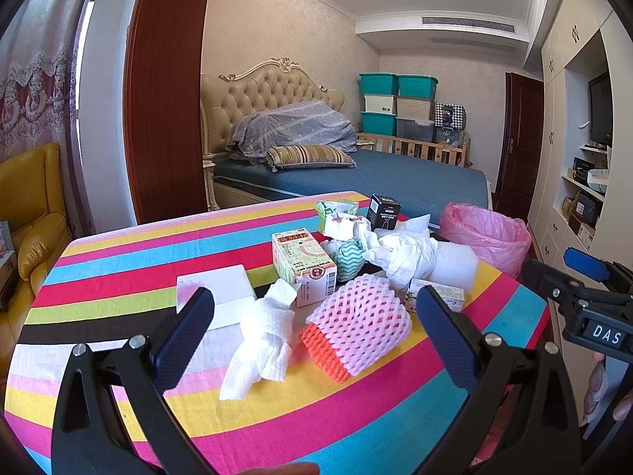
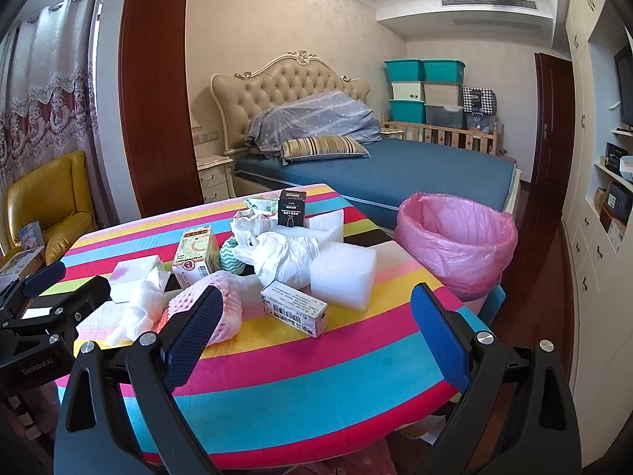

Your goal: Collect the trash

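Hovering above the near edge of the striped, many-coloured tablecloth (image 1: 118, 277), both grippers spread wide and empty

Left gripper (image 1: 316, 332): jaws released, nothing between them; straight ahead of the gap lie a crumpled white paper towel (image 1: 263, 340) and, just beside it to the right, a pink foam fruit net with an orange end (image 1: 356, 324). The net's long axis runs diagonally, orange end nearest the jaws, pink end pointing away to the right

Right gripper (image 2: 312, 336): jaws released, holding nothing; ahead of its gap, a small white printed carton with a barcode (image 2: 294, 308), long axis slanting across the gap, then a white foam block (image 2: 342, 277) touching or just behind it

Further out: crumpled white plastic wrap (image 2: 285, 257), a tall cream and green medicine box (image 2: 196, 255), a black upright box (image 2: 292, 208)

Destination: pink-lined waste bin (image 2: 455, 237), off the table's far right corner, nearer the right gripper

Judgement: the net suits the left, the carton the right
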A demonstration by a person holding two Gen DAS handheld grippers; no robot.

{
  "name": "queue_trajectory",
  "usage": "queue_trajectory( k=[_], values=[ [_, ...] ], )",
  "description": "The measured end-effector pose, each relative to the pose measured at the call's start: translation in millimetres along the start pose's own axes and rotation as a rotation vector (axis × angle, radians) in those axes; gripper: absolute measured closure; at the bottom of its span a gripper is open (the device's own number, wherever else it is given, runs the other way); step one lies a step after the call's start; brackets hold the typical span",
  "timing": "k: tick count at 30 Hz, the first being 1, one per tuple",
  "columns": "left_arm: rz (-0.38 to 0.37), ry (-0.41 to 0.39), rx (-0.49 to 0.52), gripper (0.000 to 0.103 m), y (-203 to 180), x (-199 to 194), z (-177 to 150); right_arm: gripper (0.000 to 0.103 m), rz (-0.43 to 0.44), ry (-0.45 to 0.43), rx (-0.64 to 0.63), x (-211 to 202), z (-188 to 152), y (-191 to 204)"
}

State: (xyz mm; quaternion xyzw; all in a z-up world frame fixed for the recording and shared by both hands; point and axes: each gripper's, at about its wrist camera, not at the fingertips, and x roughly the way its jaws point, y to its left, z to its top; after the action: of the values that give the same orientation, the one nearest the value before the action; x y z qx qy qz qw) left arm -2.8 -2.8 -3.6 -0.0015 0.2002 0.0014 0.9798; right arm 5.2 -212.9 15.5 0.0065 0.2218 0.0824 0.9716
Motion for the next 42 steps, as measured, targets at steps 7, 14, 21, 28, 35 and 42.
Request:
queue_trajectory(
  k=[7, 14, 21, 28, 35, 42],
  values=[
    [0.0, 0.001, 0.0, 0.004, -2.2, -1.2, -2.2, 0.013, 0.002, 0.001, 0.005, -0.1, -0.8, -0.3],
    [-0.004, 0.001, 0.003, 0.004, -6.2, -1.5, -4.4, 0.013, 0.001, 0.006, 0.005, 1.4, -0.4, -0.4],
    [-0.004, 0.003, 0.0, 0.004, -4.8, -0.6, -3.6, 0.013, 0.002, 0.008, 0.006, 1.3, -1.7, 1.2],
    [-0.008, 0.005, 0.0, 0.004, -7.8, -1.6, -4.7, 0.013, 0.004, 0.016, 0.013, 2.6, -1.4, 0.4],
    [-0.007, 0.006, -0.001, 0.004, -6.4, -0.7, -3.9, 0.013, 0.005, 0.019, 0.014, 2.5, -1.6, 0.0],
    [-0.009, 0.009, -0.002, 0.004, -6.6, -0.6, -3.5, 0.013, 0.006, 0.019, 0.015, 2.6, -1.4, -0.3]
  ],
)
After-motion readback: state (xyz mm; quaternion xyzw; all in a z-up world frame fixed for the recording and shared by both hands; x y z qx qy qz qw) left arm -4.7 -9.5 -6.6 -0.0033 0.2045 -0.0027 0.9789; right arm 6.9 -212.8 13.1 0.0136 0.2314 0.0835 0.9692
